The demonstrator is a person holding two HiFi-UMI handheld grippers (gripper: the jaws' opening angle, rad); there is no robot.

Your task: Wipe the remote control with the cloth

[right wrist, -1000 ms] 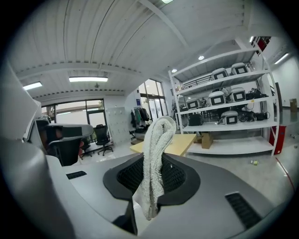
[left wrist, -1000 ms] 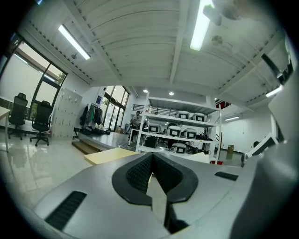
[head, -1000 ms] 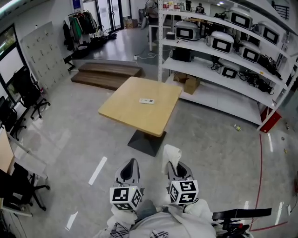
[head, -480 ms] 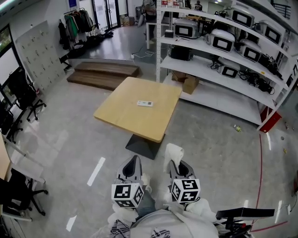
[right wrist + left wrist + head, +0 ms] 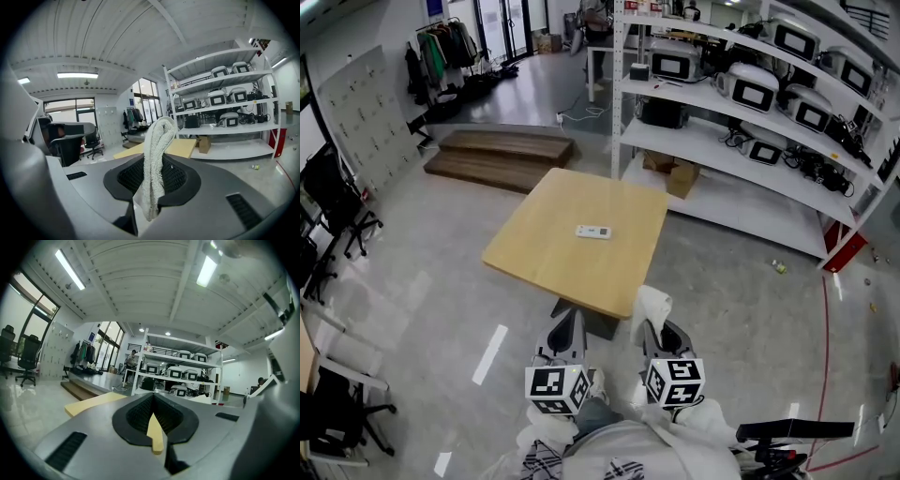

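Note:
A small white remote control lies flat near the middle of a light wooden table, well ahead of both grippers. My right gripper is shut on a folded white cloth that sticks up out of its jaws; in the right gripper view the cloth fills the middle, pinched between the black pads. My left gripper is shut with nothing in it, its jaws pressed together. Both grippers hang low, in front of the table's near edge.
White metal shelving loaded with machines runs behind and to the right of the table. Low wooden steps lie beyond it at the left. Office chairs stand at the far left. A cardboard box sits under the shelves.
The table and remote have come closer and lower in the head view as the person walks toward them. Both grippers keep their hold and their place by the body.

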